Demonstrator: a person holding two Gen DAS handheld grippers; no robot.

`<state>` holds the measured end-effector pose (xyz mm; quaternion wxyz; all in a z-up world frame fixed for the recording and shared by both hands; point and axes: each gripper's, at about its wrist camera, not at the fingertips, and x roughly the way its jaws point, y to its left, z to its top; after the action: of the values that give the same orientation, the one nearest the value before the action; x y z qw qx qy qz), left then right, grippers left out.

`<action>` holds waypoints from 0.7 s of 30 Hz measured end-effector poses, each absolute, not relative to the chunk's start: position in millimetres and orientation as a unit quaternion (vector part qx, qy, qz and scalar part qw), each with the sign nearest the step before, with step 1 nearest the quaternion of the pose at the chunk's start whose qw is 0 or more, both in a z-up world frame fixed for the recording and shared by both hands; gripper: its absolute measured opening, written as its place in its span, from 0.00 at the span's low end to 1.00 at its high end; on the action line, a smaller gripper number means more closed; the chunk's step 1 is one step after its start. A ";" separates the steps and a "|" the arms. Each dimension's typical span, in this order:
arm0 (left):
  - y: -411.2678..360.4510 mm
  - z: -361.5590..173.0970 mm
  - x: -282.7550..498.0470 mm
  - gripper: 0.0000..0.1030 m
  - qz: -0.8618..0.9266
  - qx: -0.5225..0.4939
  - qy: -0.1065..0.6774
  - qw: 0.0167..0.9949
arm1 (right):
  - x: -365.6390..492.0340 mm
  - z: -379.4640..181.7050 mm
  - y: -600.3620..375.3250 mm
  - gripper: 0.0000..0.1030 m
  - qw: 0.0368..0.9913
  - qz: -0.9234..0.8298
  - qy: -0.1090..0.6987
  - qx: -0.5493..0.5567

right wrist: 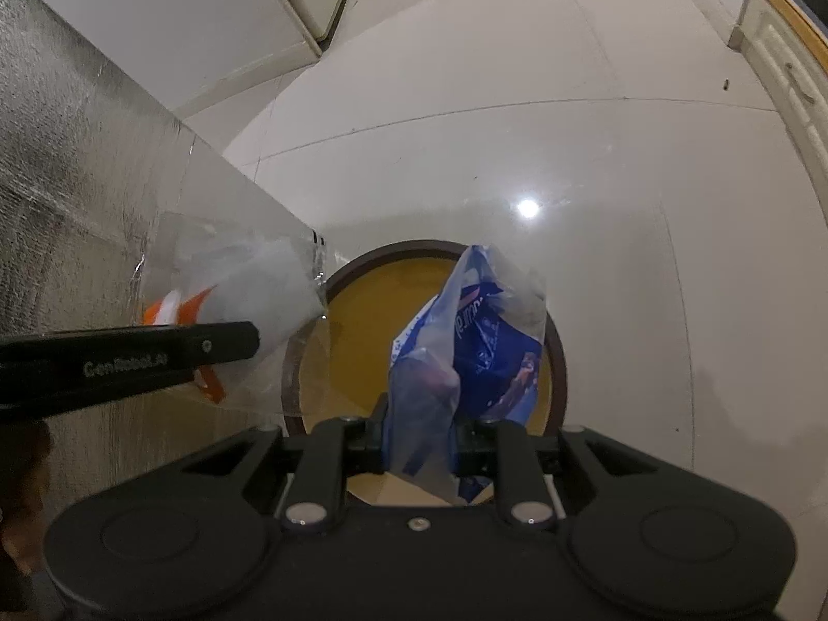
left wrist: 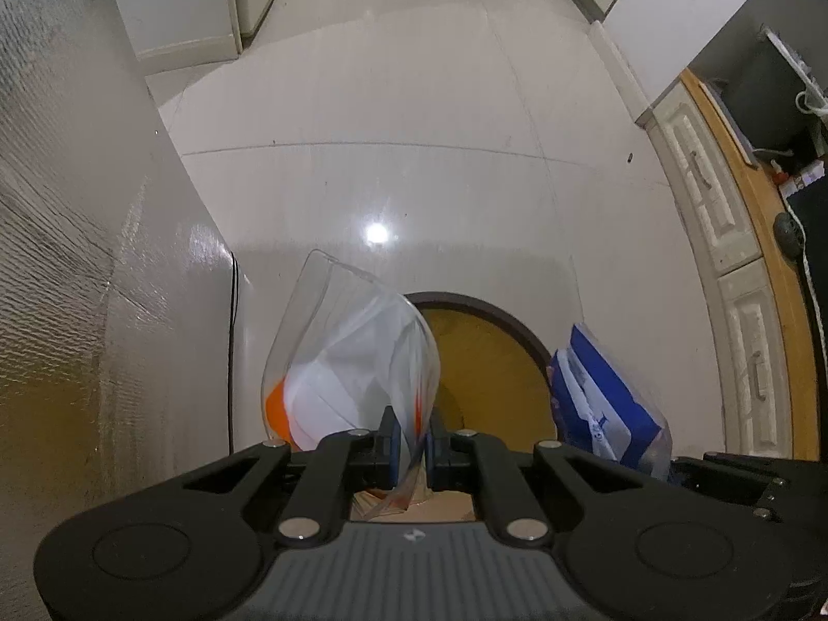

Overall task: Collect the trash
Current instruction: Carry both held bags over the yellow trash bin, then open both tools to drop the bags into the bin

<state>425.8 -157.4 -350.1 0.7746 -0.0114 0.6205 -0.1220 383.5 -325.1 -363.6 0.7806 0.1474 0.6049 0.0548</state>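
Observation:
My left gripper [left wrist: 413,440] is shut on a clear plastic bag [left wrist: 352,362] with white and orange contents, held above a round bin [left wrist: 486,341] with a dark rim and yellow-brown inside. In the right wrist view that clear plastic bag [right wrist: 248,290] hangs left of the round bin [right wrist: 362,321], with the left gripper's black body [right wrist: 129,357] in front of it. My right gripper [right wrist: 422,434] is shut on a blue and white plastic wrapper [right wrist: 481,341], directly over the bin's mouth. The blue wrapper [left wrist: 600,403] also shows at the right in the left wrist view.
A foil-covered panel [left wrist: 77,259] stands close on the left. Pale glossy floor tiles [left wrist: 414,155] stretch ahead. White cabinets [left wrist: 176,15] stand at the back. On the right runs a wooden-edged counter [left wrist: 745,196] with cream drawers [left wrist: 709,191] below.

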 end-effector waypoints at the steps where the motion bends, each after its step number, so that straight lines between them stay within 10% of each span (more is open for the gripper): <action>1: -158.3 -353.7 426.8 0.09 -0.122 -0.012 0.623 0.773 | 384.4 -365.2 -325.2 0.20 0.780 0.058 0.604 0.149; 17: -161.1 -377.1 433.5 0.13 -0.133 -0.004 0.635 0.761 | 388.7 -383.1 -325.7 0.55 0.781 0.039 0.607 0.139; 21: -159.2 -379.9 432.4 0.31 -0.125 0.007 0.636 0.762 | 389.9 -387.6 -325.6 0.58 0.776 0.034 0.615 0.131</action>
<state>432.4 -159.2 -379.9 0.7618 0.0072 0.6357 -0.1245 389.9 -325.6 -387.6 0.7764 0.1311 0.6155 0.0339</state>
